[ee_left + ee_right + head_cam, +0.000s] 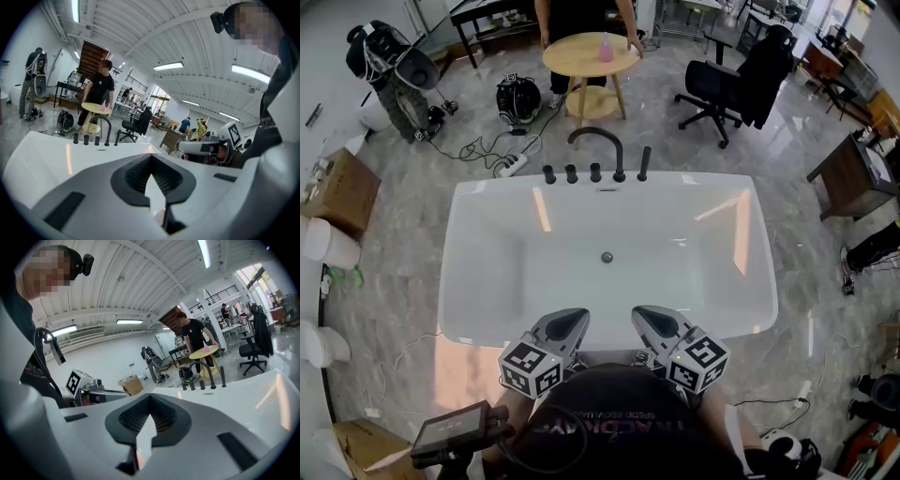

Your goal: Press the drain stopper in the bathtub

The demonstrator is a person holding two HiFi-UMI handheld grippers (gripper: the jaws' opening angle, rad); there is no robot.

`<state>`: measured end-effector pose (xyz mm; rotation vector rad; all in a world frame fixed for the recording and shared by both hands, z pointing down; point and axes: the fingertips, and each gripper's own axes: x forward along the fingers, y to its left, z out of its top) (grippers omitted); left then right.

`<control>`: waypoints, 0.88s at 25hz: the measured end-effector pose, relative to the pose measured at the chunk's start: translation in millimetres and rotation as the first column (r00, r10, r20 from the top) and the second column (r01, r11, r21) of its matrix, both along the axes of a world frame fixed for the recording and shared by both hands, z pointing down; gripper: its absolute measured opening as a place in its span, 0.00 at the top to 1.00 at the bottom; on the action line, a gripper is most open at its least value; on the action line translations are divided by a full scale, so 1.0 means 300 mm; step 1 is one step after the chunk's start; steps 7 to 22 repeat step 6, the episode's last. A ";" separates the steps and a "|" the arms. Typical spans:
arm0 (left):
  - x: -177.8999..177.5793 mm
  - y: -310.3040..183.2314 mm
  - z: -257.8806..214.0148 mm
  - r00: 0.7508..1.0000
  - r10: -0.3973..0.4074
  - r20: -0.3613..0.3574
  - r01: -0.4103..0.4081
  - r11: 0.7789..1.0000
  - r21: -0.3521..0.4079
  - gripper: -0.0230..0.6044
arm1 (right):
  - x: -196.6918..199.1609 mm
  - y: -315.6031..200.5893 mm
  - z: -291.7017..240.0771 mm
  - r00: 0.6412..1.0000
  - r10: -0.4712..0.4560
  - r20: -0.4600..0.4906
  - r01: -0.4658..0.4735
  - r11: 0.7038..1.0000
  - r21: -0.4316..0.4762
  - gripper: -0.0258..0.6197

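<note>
The drain stopper [607,257] sits as a small dark disc at the middle of the white bathtub [483,272] floor, alone on the bare basin. At the tub's near rim a person holds two grippers side by side, noses pointed in over the edge and well short of the stopper. The left gripper [577,314] has its jaws pressed together with nothing between the ribbed black pads, and the right gripper [642,312] is clenched the same way, also empty. Each carries a marker cube [531,367] at its back end, on the side away from the tub.

On the tub's far rim stands a black arched faucet [598,150] flanked by a row of short black handles. Beyond that far rim, on the grey marble floor, a round wooden table [590,54] carries a pink bottle [606,47] — a second person [581,14] stands behind it, one hand on the tabletop. A black office chair [722,89] waits past the tub's far right corner, a white power strip [511,166] with trailing cable lies off its far left corner, and a cardboard box [337,187] sits out to the tub's left.
</note>
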<state>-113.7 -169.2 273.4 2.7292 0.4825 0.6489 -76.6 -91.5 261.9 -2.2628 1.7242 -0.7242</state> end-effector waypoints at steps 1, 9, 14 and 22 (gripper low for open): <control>0.000 0.000 -0.001 1.000 0.001 0.000 -0.001 1.000 0.000 0.95 | 0.000 0.000 -0.001 1.000 0.000 -0.001 0.000 1.000 0.000 0.94; 0.007 0.002 -0.007 1.000 0.003 0.000 -0.003 1.000 0.004 0.95 | 0.009 0.000 -0.007 1.000 0.001 -0.002 -0.001 1.000 0.000 0.94; 0.007 0.002 -0.007 1.000 0.003 0.000 -0.003 1.000 0.004 0.95 | 0.009 0.000 -0.007 1.000 0.001 -0.002 -0.001 1.000 0.000 0.94; 0.007 0.002 -0.007 1.000 0.003 0.000 -0.003 1.000 0.004 0.95 | 0.009 0.000 -0.007 1.000 0.001 -0.002 -0.001 1.000 0.000 0.94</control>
